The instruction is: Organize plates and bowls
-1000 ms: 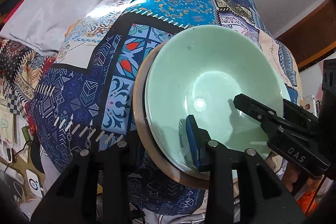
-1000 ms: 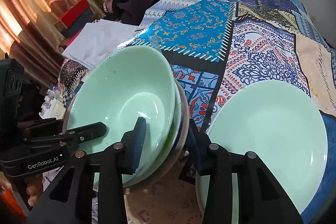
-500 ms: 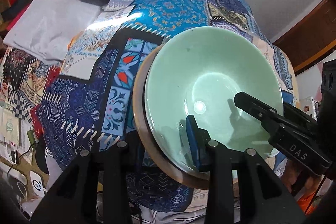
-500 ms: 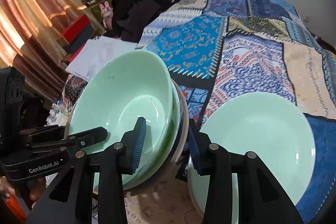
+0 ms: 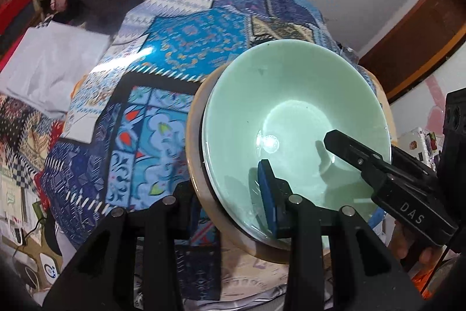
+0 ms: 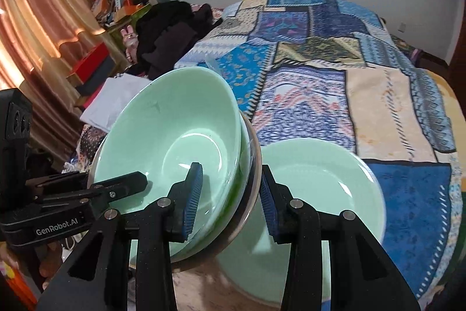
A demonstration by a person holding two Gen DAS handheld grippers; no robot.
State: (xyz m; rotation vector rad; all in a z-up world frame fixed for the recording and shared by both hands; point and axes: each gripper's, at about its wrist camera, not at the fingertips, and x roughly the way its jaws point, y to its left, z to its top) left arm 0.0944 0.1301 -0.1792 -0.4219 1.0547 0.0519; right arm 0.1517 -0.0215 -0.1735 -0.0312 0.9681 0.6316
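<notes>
Right wrist view showed both the right claw (image 6: 227,194) and left claw (image 6: 139,182) clenched on a tilted bowl stack (image 6: 174,142), which could slip onto the plate (image 6: 320,182) below.

Counting two grippers: the left gripper (image 5: 227,194) and the right gripper (image 6: 230,194). Counting one green bowl (image 5: 291,112) topping a single stack and one tan plate (image 5: 193,142) at its bottom; not managing to count the layers hidden between. Counting one separate green plate (image 6: 320,179), one patterned tablecloth (image 6: 378,107), one white cloth (image 5: 49,63) and one black clothing heap (image 6: 169,31).
</notes>
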